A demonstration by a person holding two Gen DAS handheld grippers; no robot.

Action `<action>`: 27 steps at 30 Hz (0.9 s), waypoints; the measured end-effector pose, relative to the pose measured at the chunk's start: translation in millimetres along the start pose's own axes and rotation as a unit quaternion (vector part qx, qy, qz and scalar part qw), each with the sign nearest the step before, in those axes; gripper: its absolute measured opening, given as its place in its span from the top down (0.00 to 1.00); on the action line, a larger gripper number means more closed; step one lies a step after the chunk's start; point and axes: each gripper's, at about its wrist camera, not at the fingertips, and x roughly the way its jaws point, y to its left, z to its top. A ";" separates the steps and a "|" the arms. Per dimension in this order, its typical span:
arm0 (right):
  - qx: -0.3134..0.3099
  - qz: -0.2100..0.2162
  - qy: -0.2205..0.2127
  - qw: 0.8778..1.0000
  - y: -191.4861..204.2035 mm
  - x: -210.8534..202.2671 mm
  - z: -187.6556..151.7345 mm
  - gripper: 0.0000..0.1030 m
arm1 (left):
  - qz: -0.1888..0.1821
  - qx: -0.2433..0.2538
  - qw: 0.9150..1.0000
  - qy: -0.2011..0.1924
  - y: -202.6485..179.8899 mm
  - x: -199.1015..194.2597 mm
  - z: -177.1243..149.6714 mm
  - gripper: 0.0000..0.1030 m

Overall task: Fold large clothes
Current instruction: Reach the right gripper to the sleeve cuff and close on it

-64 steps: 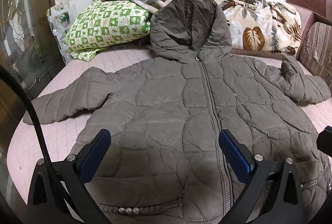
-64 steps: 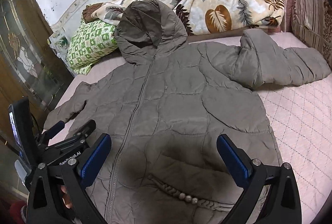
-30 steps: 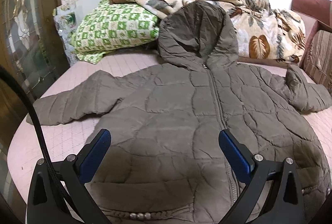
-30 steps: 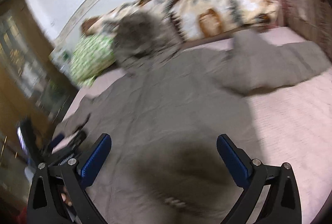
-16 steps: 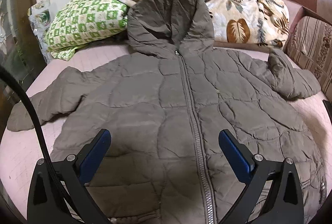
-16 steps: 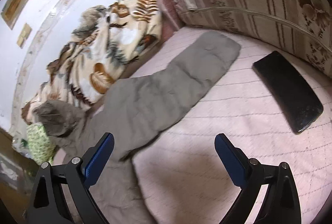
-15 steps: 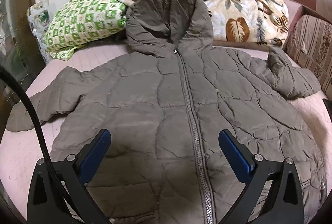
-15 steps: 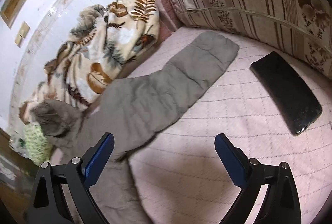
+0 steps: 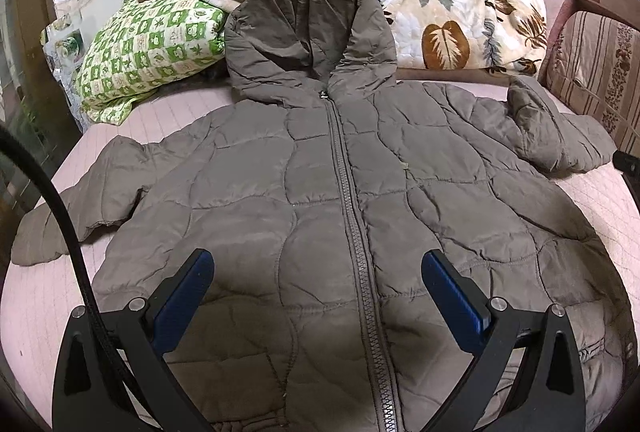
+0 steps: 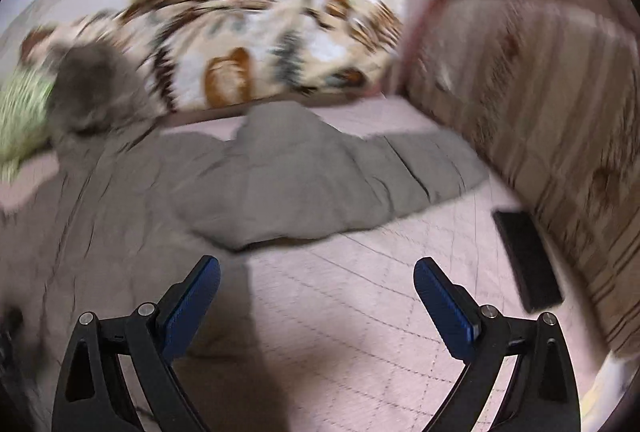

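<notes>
You have 1 quilted grey jacket spread out in front of you, with 1 hood, 1 zipper down the middle and 2 sleeves: 1 out to the left, 1 bent on the right. Behind it you can count 1 green checked pillow and 1 leaf-print blanket. There is 1 striped cushion on the right and 1 flat black object on the pink bedcover. You hold 2 grippers, 1 left and 1 right, each with 2 blue-padded fingers spread wide.

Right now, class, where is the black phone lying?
In the right wrist view the phone lies on the pink bed cover at the right, beside the striped cushion, just past the jacket's sleeve.
</notes>
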 end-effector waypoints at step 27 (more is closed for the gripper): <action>0.004 0.021 0.009 1.000 -9.6 15.1 11.9 0.04 | -0.004 0.002 1.000 0.005 2.3 1.5 -0.1 0.00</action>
